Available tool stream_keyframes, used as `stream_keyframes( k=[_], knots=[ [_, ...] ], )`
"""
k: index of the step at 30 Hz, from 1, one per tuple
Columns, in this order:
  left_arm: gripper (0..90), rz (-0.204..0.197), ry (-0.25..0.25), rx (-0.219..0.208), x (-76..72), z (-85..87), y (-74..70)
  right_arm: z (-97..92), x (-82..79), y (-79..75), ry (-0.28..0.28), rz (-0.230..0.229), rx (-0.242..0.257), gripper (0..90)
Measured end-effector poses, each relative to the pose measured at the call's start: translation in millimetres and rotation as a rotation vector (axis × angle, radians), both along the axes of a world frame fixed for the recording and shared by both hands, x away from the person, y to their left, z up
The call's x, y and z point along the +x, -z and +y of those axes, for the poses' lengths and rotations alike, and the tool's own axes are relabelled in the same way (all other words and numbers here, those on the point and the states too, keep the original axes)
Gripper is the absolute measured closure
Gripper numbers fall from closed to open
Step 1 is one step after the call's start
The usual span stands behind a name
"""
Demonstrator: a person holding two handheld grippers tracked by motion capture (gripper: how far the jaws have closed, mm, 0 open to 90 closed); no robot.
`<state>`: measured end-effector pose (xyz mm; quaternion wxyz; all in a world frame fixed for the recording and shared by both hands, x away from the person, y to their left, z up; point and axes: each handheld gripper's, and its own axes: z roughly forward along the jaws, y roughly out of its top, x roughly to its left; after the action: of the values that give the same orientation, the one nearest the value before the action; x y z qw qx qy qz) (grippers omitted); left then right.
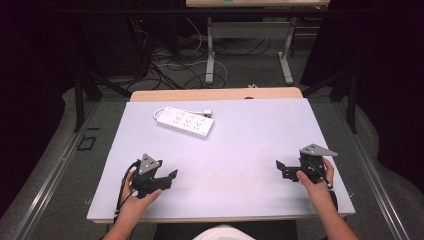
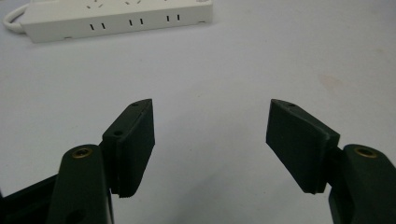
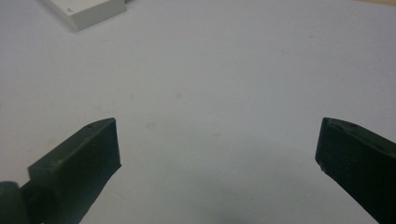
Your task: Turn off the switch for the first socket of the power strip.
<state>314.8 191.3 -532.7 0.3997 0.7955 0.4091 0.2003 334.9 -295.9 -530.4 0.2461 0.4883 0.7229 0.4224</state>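
A: Right, starting at the left: where does the left gripper [image 1: 165,181] sit?

B: Near the front left of the pale grey table mat [image 1: 250,150], held in the person's left hand [image 1: 137,197]. In its own view the two black jaws stand well apart with nothing between them, only bare mat.

A: And the thing in the middle?

B: A white rectangular plastic power strip [image 1: 184,122] lies flat toward the far left part of the mat, its white cord [image 1: 202,112] leaving at the far end. Its long axis runs from near left to far right across the table, at a slant.

A: Then the right side?

B: The right gripper [image 1: 283,169] rests near the front right edge in the right hand [image 1: 314,180], jaws also spread wide and empty.

A: Which one is nearer the strip?

B: The left, I'd judge. The strip lies ahead of its jaws and a little to the left [image 2: 116,18]; from the right gripper it lies well off, ahead and far left [image 3: 86,11]. Both stand well apart from it.
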Motion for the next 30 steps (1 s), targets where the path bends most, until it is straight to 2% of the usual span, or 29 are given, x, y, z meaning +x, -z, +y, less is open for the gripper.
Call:
stream_keyframes(
  k=[6, 7, 10, 12, 15, 16, 18, 25, 26, 30],
  knots=[
    [36.1, 0.023, 0.016, 0.004, 2.5, -3.0, 3.9, 0.1, 0.2, 0.6, -0.005, 0.005, 0.000, 0.0],
    [36.8, 0.027, 0.014, -0.009, 2.6, -4.1, 4.6, 0.0, 0.2, 0.8, -0.005, 0.004, -0.004, 0.0],
    [39.4, 0.039, 0.023, -0.008, 3.6, -5.5, 5.1, 0.0, 0.2, 0.8, -0.004, 0.006, 0.000, 0.0],
    [41.1, 0.049, 0.025, -0.022, 4.2, -8.2, 5.8, 0.4, 0.0, 1.2, 0.006, 0.005, 0.003, 0.0],
    [42.3, 0.055, 0.040, -0.011, 6.0, -11.3, 5.3, 0.2, 0.2, 1.4, 0.005, 0.007, 0.001, 0.0],
    [42.3, 0.056, 0.035, -0.023, 6.3, -13.7, 5.5, 0.2, 0.2, 1.4, 0.005, 0.007, 0.001, 0.0],
    [43.4, 0.059, 0.045, -0.008, 7.7, -15.9, 4.3, 0.2, 0.0, 1.3, 0.005, 0.008, 0.003, 0.0],
    [48.9, 0.065, 0.052, -0.026, 11.9, -22.5, 2.1, 0.9, 0.3, 2.0, 0.008, 0.011, 0.009, 0.0],
    [49.9, 0.080, 0.055, -0.033, 12.5, -23.0, 1.3, 1.0, 0.1, 1.9, 0.009, 0.012, 0.010, 0.0],
    [53.3, 0.091, 0.050, -0.049, 16.5, -25.7, -2.6, 1.1, 0.0, 1.6, 0.003, 0.014, 0.006, 0.0]
  ],
)
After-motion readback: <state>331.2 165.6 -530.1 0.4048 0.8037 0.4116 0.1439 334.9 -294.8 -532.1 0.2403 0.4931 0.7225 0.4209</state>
